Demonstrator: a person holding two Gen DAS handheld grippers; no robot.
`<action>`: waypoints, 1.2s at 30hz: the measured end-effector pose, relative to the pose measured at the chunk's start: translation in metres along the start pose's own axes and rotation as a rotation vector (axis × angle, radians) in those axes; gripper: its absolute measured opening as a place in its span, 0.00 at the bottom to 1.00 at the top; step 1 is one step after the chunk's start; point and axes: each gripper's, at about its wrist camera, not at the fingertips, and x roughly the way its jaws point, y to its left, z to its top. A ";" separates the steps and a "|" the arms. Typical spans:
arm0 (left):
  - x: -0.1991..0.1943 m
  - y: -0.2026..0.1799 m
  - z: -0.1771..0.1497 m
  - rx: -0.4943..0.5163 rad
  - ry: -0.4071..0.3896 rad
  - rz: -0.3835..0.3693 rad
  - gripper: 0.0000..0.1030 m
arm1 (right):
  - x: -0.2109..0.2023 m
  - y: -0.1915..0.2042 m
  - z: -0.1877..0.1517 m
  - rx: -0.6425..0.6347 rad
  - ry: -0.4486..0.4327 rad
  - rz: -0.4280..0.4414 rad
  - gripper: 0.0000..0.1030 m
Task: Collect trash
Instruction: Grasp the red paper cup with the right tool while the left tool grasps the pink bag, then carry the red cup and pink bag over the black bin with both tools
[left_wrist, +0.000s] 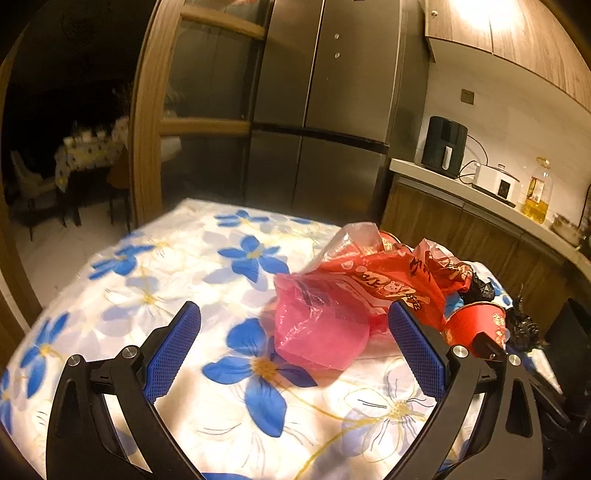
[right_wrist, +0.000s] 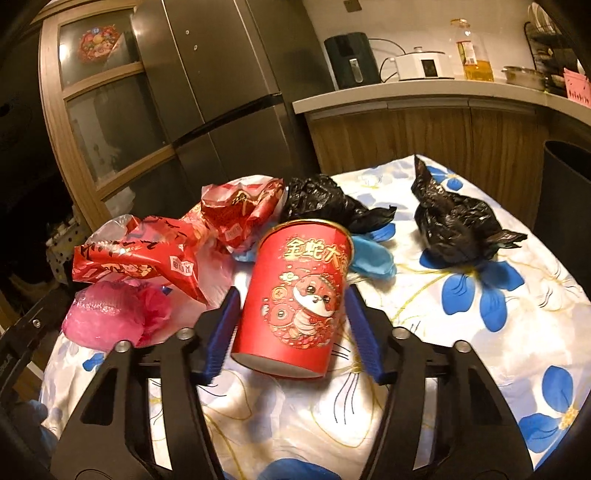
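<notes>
Two grippers work over a desk (left_wrist: 129, 295) covered by a blue-flowered cloth, and every piece of trash in view lies on that cloth; judged from this, collection is at an early step, with nothing yet seen deposited.

Right gripper (right_wrist: 291, 325): the blue-padded fingers (right_wrist: 225, 325) bracket a red paper cup (right_wrist: 295, 299) printed with a cartoon snake. The cup tilts away from the camera with its base toward the gripper. The right pad meets the cup wall near the rim; a narrow gap shows at the left pad, so a firm grip cannot be confirmed. The gripper points forward and downward at the desk.

Left gripper (left_wrist: 295, 350): the fingers stand wide apart and hold nothing. A pink plastic bag (left_wrist: 317, 325) lies just ahead, between the fingertips and nearer the right one. This gripper also points downward across the desk.

Beyond the pink bag lies a crumpled red wrapper (right_wrist: 140, 258), with a second red wrapper (right_wrist: 243, 210) behind it. A blue glove (right_wrist: 369, 254) sits just behind the cup. Two black plastic bags follow: black bag one (right_wrist: 325, 203) behind the cup, black bag two (right_wrist: 458, 221) well apart to the right.

Remaining work, as a judgement: secure the cup, then remove each wrapper, bag and glove. A dark bin (right_wrist: 565, 192) stands past the desk's right edge and is the likely receptacle.
</notes>
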 end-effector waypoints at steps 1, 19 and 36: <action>0.004 0.002 0.000 -0.015 0.013 -0.011 0.94 | 0.000 0.000 0.000 -0.001 -0.001 0.001 0.54; 0.049 0.009 -0.013 -0.099 0.229 -0.113 0.22 | -0.020 0.001 -0.001 -0.048 -0.040 0.008 0.49; -0.031 0.021 -0.018 -0.101 0.138 -0.128 0.02 | -0.073 -0.002 -0.001 -0.085 -0.116 0.051 0.46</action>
